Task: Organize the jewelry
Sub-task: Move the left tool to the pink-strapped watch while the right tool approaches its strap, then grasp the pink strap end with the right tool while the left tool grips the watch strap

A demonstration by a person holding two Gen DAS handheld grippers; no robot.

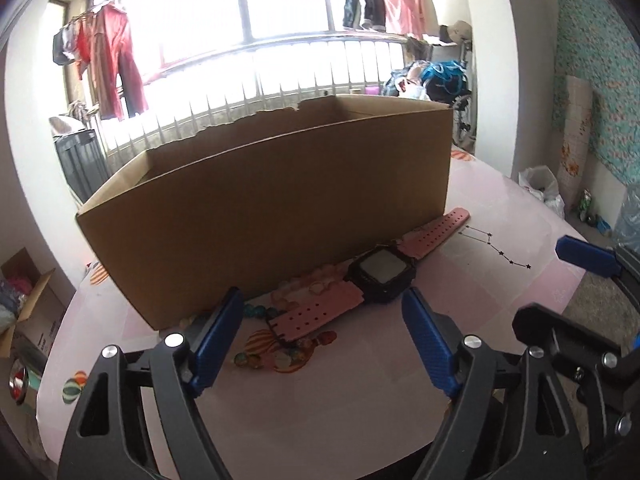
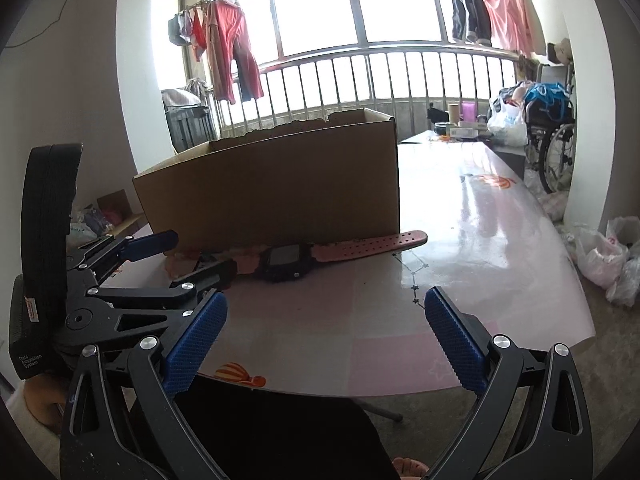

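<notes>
A watch with a black face and pink strap lies on the table against an open cardboard box. A pale pink bead bracelet and a string of coloured glass beads lie beside and under the strap. My left gripper is open and empty, its fingers on either side of the jewelry, just short of it. My right gripper is open and empty over the table's near edge, well short of the watch and box. The left gripper also shows in the right wrist view.
The table has a glossy pink printed cover and extends far to the right. Clutter and a wheelchair stand at the back right. Plastic bags lie on the floor at the right. A balcony railing with hanging clothes is behind.
</notes>
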